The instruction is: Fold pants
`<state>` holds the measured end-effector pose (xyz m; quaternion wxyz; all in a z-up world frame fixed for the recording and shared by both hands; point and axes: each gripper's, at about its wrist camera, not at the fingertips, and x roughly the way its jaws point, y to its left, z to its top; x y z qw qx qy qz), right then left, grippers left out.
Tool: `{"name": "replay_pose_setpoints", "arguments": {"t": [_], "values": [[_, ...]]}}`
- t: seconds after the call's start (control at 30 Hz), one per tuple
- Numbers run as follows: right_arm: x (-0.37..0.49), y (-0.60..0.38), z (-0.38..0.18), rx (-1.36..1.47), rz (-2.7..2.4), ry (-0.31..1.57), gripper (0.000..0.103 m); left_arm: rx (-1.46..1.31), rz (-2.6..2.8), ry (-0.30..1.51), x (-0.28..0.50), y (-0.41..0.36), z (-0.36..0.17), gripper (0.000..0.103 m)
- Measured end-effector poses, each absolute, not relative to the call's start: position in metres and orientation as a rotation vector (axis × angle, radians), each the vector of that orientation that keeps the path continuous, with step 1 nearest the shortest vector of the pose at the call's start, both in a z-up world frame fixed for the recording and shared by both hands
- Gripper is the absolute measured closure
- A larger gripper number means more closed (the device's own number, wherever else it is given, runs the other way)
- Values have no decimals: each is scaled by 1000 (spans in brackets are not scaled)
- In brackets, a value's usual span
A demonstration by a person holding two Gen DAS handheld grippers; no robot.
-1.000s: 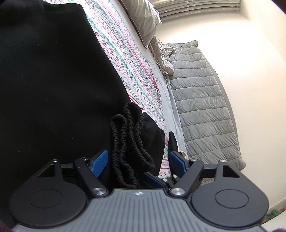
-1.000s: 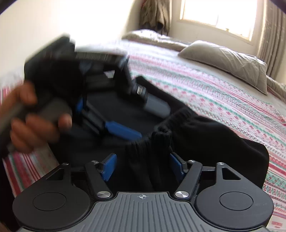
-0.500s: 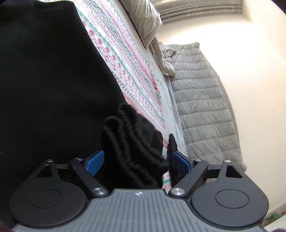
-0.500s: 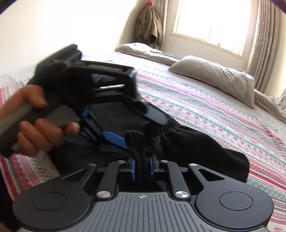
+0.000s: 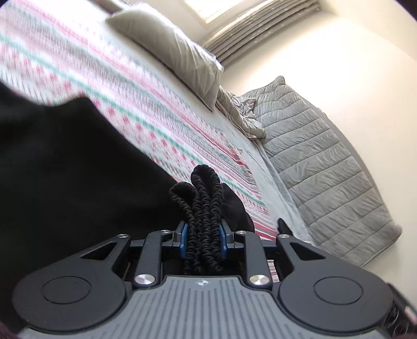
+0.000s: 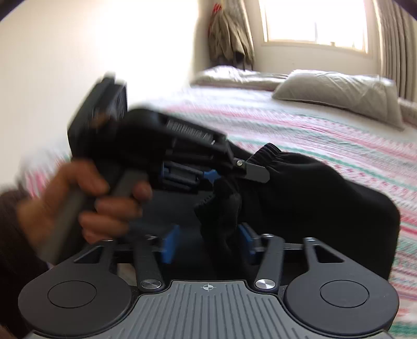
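A bedroom, a bed (image 5: 146, 109) under a pink-and-green patterned cover, and black pants (image 5: 67, 177) spread across it near the cameras.

The left gripper (image 5: 202, 238) had just clamped down, its blue pads squeezing the bunched elastic waistband (image 5: 206, 198), which stuck up in ridged black folds between the fingers. The right gripper (image 6: 207, 243) had just been opening, and its blue pads stood apart with a dark fold of the pants between them; the left pad was clear of the cloth, the right one too blurred to judge. In the right wrist view a hand (image 6: 86, 206) clutched the handle of the left gripper, all motion-blurred. Grey pillows (image 5: 172, 52) lay at the head of the bed below a bright window (image 6: 315, 23), and a quilted grey blanket (image 5: 320, 161) hung off the far side.
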<state>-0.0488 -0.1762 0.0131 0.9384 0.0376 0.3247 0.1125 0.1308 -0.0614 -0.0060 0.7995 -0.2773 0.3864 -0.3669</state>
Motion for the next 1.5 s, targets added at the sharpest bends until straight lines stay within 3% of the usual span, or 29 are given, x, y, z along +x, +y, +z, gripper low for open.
{"name": "replay_pose_setpoints", "arguments": {"t": [0.33, 0.8, 1.1, 1.17, 1.23, 1.37, 1.5], "values": [[-36, -192, 8, 221, 137, 678, 42, -459, -618, 763, 126, -1, 12, 70], [-1, -166, -14, 180, 125, 753, 35, -355, -342, 653, 133, 97, 26, 70], [9, -156, -25, 153, 137, 776, 32, -311, -190, 724, 143, 121, 3, 69], [9, -153, -28, 134, 139, 778, 28, -253, -169, 710, 140, 119, 2, 66], [10, -148, -30, 103, 144, 784, 24, -211, -140, 691, 135, 114, 5, 57], [8, -135, -34, 1, 132, 778, 23, -187, -120, 635, 121, 115, 17, 50], [-2, -131, -26, -66, 139, 751, 22, -171, -158, 528, 95, 107, 33, 37]]}}
